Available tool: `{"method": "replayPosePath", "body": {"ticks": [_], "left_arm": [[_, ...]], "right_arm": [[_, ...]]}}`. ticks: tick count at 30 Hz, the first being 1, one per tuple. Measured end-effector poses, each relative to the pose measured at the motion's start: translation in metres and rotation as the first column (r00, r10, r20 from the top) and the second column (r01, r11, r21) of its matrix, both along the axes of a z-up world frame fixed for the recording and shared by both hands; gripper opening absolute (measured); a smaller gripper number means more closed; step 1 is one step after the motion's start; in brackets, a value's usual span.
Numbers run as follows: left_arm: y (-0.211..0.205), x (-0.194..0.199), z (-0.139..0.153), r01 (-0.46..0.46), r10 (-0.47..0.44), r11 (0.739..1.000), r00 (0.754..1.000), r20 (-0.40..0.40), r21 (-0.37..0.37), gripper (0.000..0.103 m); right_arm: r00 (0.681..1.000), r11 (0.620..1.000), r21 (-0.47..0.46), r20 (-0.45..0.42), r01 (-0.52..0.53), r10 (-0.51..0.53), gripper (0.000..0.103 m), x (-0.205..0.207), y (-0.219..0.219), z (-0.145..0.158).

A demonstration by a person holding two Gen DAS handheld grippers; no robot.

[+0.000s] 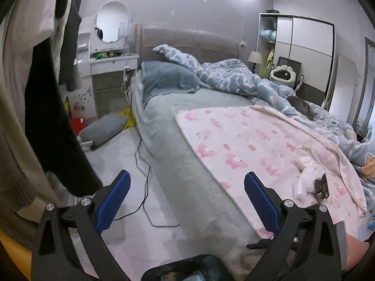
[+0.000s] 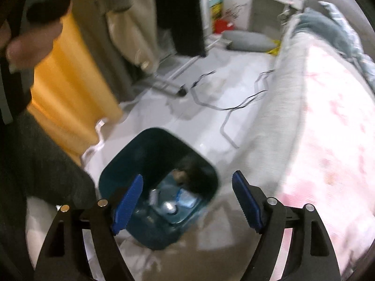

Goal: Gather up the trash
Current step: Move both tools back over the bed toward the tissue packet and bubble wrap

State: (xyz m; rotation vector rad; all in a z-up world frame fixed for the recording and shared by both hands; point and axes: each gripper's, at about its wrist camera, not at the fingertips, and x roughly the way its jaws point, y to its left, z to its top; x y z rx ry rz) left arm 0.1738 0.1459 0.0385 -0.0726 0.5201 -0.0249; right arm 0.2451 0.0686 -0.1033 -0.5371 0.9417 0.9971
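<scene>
A dark teal trash bin (image 2: 131,159) stands on the pale floor beside the bed, with several pieces of trash (image 2: 171,206) at its bottom. My right gripper (image 2: 187,201) is open and empty, right above the bin's mouth. My left gripper (image 1: 187,199) is open and empty, held over the floor at the bed's edge. White crumpled tissues (image 1: 304,178) and a small dark object (image 1: 322,187) lie on the pink blanket (image 1: 246,140) to the right of the left gripper. The bin's rim (image 1: 187,264) shows at the bottom of the left wrist view.
The bed (image 1: 187,154) fills the right side, with a blue duvet (image 1: 234,75) at the back. Cables (image 1: 143,164) trail on the floor. Clothes (image 1: 46,117) hang on a rack at left. A grey cushion (image 1: 103,128) and a red box (image 1: 77,124) lie by the dresser (image 1: 110,70).
</scene>
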Motion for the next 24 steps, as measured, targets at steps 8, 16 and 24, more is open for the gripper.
{"method": "replayPosePath", "body": {"ticks": [8, 16, 24], "left_arm": [[-0.037, 0.009, 0.007, 0.024, -0.022, 0.999, 0.999, 0.048, -0.039, 0.099], [-0.078, 0.02, -0.001, 0.076, -0.074, 0.996, 0.997, 0.03, -0.05, 0.1], [-0.115, 0.031, -0.011, 0.119, -0.119, 0.992, 0.993, 0.01, -0.05, 0.1]], "right_arm": [[0.975, 0.975, 0.104, 0.089, 0.195, -0.204, 0.08, 0.023, -0.062, 0.037], [0.912, 0.92, 0.135, 0.139, 0.368, -0.386, 0.081, 0.044, -0.118, 0.045], [0.843, 0.857, 0.163, 0.162, 0.489, -0.512, 0.085, 0.053, -0.173, 0.047]]}}
